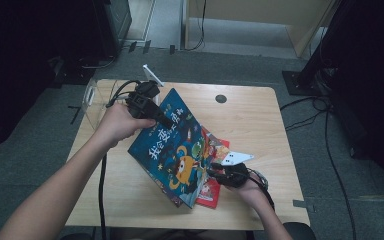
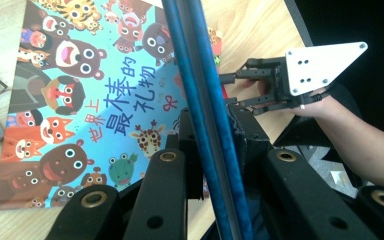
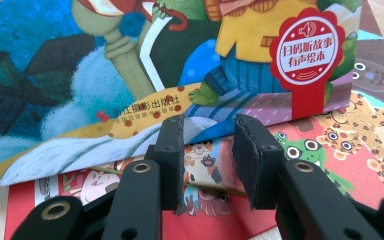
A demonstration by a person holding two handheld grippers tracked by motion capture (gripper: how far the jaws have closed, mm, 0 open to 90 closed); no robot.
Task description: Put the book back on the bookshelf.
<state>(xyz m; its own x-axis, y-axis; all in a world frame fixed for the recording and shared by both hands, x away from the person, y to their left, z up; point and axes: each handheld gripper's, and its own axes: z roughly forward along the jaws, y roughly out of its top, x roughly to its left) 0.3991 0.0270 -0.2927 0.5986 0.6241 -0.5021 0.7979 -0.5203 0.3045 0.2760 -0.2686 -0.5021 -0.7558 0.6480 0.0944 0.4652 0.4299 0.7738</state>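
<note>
A dark blue picture book [image 1: 172, 145] is tilted up off the wooden table [image 1: 260, 125]. My left gripper [image 1: 161, 119] is shut on its upper left edge. In the left gripper view that edge [image 2: 200, 100] runs straight through the left gripper [image 2: 207, 145]. Flat beneath lie a light blue animal book [image 2: 80, 100] and a red book [image 1: 212, 190]. My right gripper [image 1: 219, 171] is at the blue book's right edge. In its own view the right gripper [image 3: 207, 150] stands open, with the blue book's lower edge [image 3: 130, 135] just past the tips and the red book [image 3: 330, 170] below.
A clear plastic holder [image 1: 94, 97] and a white stand [image 1: 151, 76] sit at the table's back left. A round cable hole [image 1: 221, 98] is at the back middle. Cables [image 1: 325, 135] run over the floor on the right. The table's right half is bare wood.
</note>
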